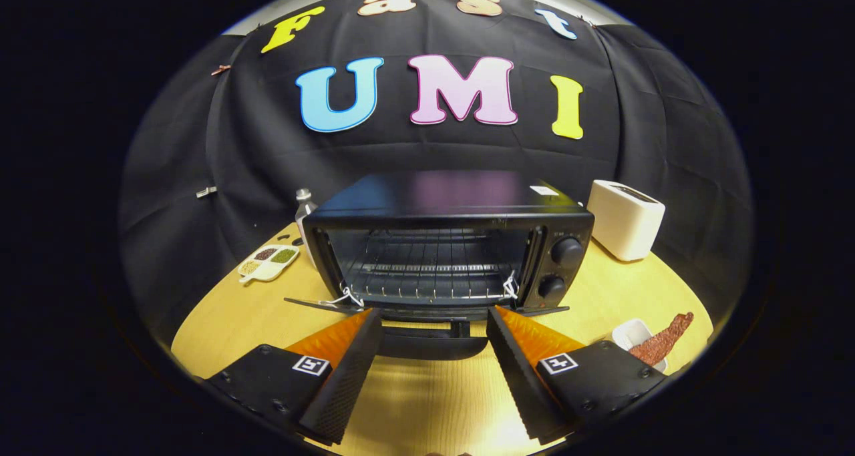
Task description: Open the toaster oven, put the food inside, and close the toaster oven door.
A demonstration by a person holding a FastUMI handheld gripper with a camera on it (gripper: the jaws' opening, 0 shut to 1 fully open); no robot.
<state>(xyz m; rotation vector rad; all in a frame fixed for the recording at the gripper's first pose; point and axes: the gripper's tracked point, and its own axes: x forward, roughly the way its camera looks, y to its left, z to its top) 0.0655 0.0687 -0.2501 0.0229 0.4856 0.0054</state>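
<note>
Black toaster oven (447, 242) sits mid-tabletop (220, 329) with its door (427, 307) already dropped flat just ahead of the gripper (434, 322), whose fingers spread wide and hold nothing, so the reddish food strip (662, 340) in the white cup (628, 334) near the right edge still needs loading, then closing.

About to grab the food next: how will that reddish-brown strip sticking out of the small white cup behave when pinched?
The reddish-brown strip looks thin and flat, so probably light and bendy or brittle. It leans out of the small white cup, which may tip if tugged sideways. The open tool faces the black toaster oven.
</note>
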